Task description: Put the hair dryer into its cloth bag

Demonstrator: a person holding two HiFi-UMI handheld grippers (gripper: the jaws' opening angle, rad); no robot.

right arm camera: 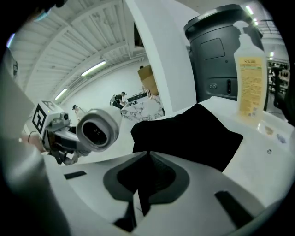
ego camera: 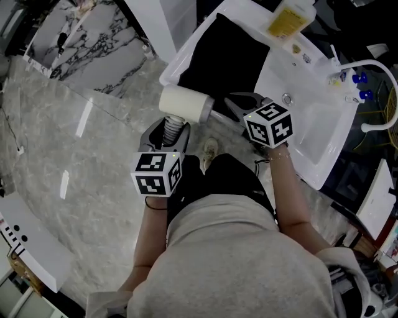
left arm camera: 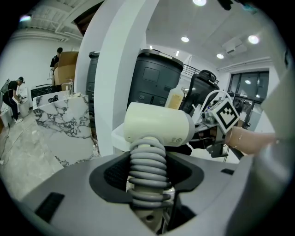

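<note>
Hair dryer, cream: in your left gripper, jaws wide around its handle and the grey coiled cord. The barrel sits just above the tips and the handle's foot is hidden below them. Cloth bag, black: on the white sink directly ahead of your right gripper, jaws pinched narrow on its near edge. The bag's mouth cannot be made out. Bottle, yellow label: beyond the bag, with its top cut off in the head view.

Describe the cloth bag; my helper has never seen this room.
Find the white sink counter. On its flat part beside the basin lies the cloth bag. It is the only black, limp thing there, unlike the stiff, yellow-labelled bottle standing beside it.
</note>
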